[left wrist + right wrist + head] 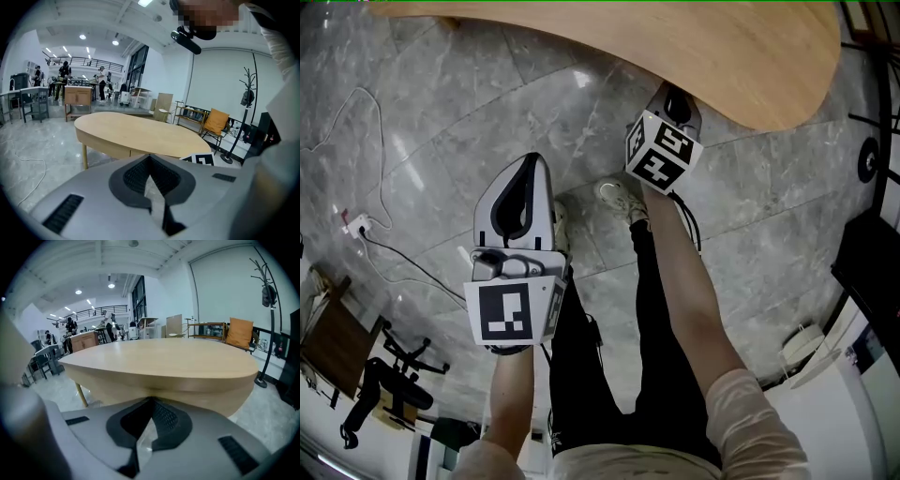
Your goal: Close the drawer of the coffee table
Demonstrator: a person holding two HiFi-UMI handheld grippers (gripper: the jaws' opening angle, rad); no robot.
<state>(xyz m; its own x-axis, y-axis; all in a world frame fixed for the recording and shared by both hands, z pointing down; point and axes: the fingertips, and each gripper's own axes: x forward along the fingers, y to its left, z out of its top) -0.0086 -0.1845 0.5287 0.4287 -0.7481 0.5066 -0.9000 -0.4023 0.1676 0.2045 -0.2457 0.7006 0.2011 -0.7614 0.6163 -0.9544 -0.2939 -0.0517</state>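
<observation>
I am looking down on grey marble floor [469,112], with the oval wooden coffee table [675,47] lying across the top of the head view, its long axis running left to right ahead of me. My own legs [656,309] are standing just short of its near edge.

The right gripper [678,105] is hanging right at that near edge, with its marker cube [663,150] just on my side of it. In its own view the right gripper [151,401] is showing jaws pressed together with nothing between them, and the table's curved apron [187,392] is filling the space straight ahead.

The left gripper [528,169] is sitting well back from the table over bare floor. The left gripper [150,157] is also pressed shut and empty, and its view is showing the table farther off.

The drawer belongs in the apron below the tabletop on the side facing me. I am seeing only a thin vertical seam [130,153] there, and I cannot tell how far the front is standing out. I am judging that the push goes straight away from me, across the table's long axis, and that the right hand is the nearer one. A white cable [384,187] is trailing on the floor far left of the table.
</observation>
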